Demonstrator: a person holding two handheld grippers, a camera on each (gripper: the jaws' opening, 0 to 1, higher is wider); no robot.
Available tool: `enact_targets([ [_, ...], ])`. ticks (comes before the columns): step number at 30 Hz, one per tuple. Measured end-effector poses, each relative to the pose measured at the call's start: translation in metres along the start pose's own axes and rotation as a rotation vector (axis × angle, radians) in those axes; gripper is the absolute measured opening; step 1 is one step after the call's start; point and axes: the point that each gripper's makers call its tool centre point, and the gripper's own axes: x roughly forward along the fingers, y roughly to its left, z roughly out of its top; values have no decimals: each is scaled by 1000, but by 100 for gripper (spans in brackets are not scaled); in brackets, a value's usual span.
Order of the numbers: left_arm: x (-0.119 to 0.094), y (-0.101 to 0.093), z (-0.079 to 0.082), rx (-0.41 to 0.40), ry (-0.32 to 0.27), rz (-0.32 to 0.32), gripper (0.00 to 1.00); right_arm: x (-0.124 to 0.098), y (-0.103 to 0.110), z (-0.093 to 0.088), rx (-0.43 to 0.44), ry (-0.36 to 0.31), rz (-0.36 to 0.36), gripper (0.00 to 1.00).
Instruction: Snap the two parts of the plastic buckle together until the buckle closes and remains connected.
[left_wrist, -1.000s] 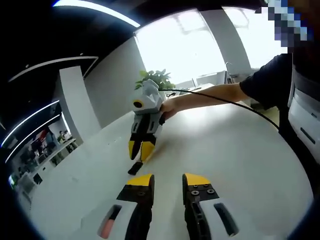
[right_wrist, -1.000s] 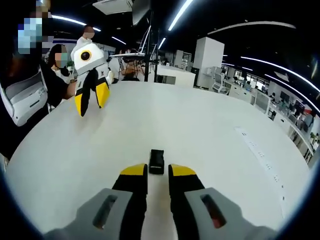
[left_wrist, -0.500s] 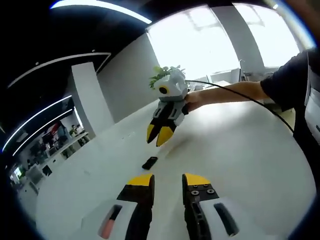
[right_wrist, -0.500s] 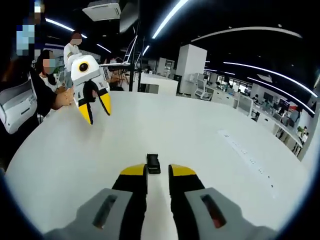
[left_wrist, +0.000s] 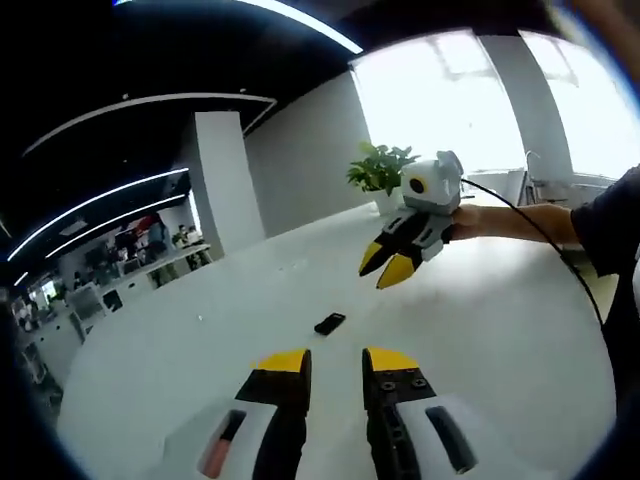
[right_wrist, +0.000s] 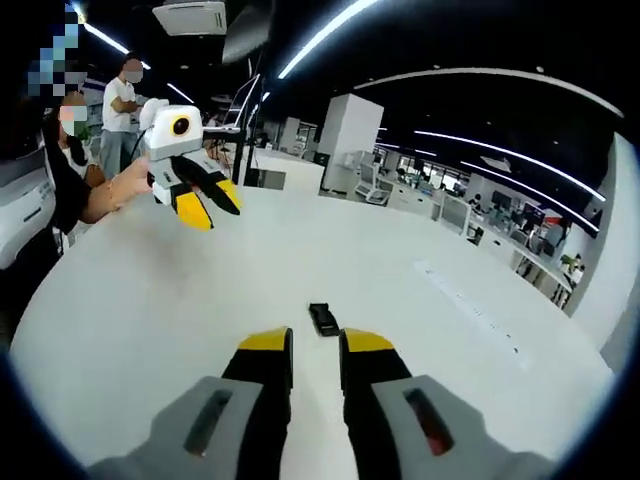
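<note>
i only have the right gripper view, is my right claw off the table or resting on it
Observer: The left gripper view shows the right claw held in the air above the white table, tips apart with nothing between them.
Operator: ok where's the buckle from that side
Observer: The black buckle lies flat on the table, between the left claw and the right claw, touching neither.
Operator: anything behind my claw
Observer: A potted plant sits beyond it at the far end of the table, in front of bright windows.
</note>
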Motion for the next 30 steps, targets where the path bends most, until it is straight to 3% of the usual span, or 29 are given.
enact_targets([
  [3, -11, -1, -2, -61, -18, 35, 20, -8, 7, 4, 26, -7, -35, 18],
  [10, -32, -4, -11, -81, 0, 121, 23, -25, 17, 8, 21, 23, -152, 19],
  [14, -47, -9, -9, -95, -15, 160, 24, -36, 28, 12, 115, -7, -198, 19],
  [19, -66, -15, -5, -120, -39, 208, 27, -50, 39, 10, 165, -18, -253, 19],
  [25, -90, -21, -5, -108, -43, 279, 26, -75, 46, 1, 187, 17, -388, 20],
  [30, -105, -29, -8, -97, -30, 325, 27, -86, 62, -1, 237, 9, -408, 21],
])
